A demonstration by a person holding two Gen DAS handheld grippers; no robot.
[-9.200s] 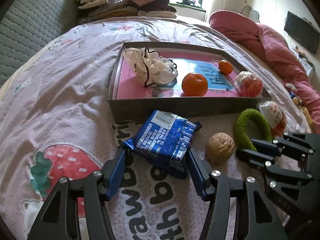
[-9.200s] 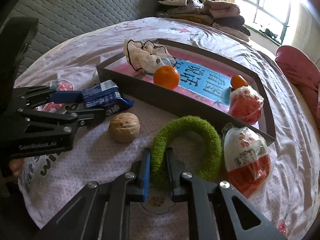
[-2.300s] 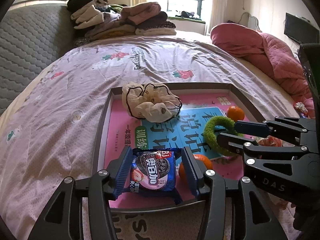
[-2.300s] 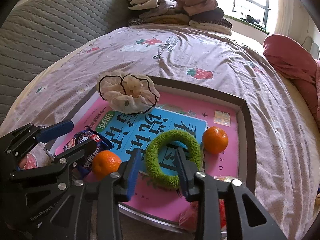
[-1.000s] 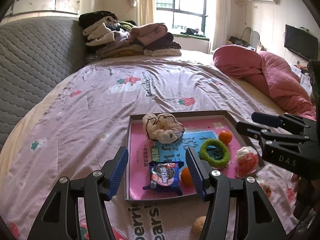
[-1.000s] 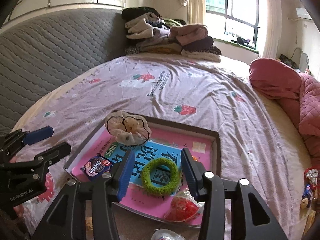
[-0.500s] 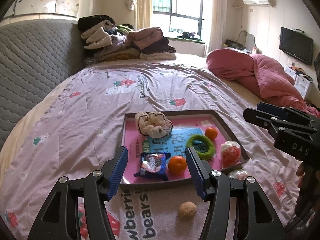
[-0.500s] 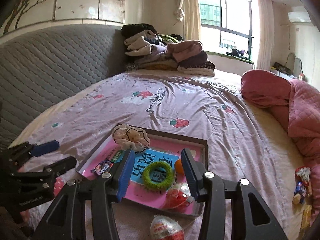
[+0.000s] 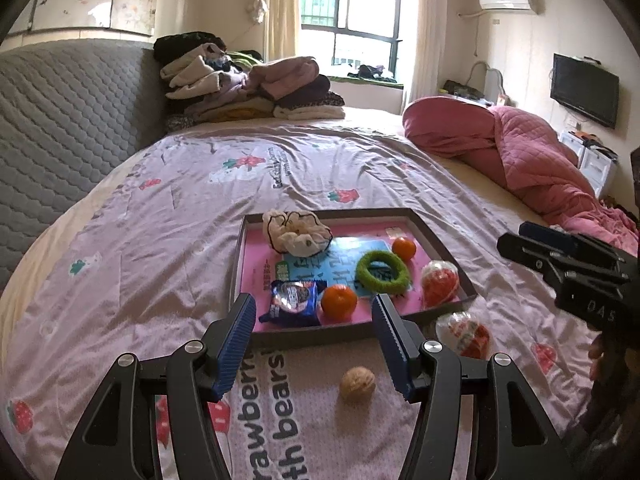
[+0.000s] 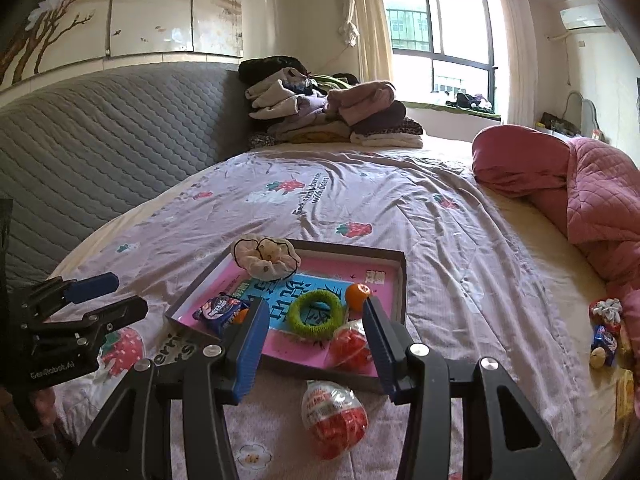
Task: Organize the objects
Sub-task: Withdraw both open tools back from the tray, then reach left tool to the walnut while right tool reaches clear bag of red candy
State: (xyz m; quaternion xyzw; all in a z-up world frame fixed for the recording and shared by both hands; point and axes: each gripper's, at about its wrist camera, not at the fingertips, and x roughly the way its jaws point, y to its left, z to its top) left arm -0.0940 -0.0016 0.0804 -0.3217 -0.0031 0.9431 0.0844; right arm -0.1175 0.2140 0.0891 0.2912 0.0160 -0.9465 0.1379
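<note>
A dark tray [image 9: 237,264] with a pink floor lies on the bed. In it are a blue cookie packet [image 9: 294,302], a cream scrunchie [image 9: 298,234], a green ring [image 9: 382,272], two oranges [image 9: 339,300] and a red wrapped ball [image 9: 440,282]. A walnut [image 9: 357,378] and a red-and-white wrapped egg [image 9: 464,334] lie on the sheet in front of the tray. My left gripper [image 9: 314,344] is open and empty, held back above the walnut. My right gripper [image 10: 312,352] is open and empty above the egg [image 10: 334,418]; the tray [image 10: 402,292] lies beyond it.
The bed has a lilac strawberry-print sheet [image 9: 160,240]. A grey quilted headboard [image 9: 52,128] stands at the left, folded clothes [image 9: 248,84] at the back, a pink quilt [image 9: 532,160] at the right. Small wrapped sweets [image 10: 604,332] lie at the right edge.
Both grippers have pulled back and up from the tray, so it looks smaller. The cookie packet and green ring, let go earlier, lie in the tray. Walnut and egg have come into view.
</note>
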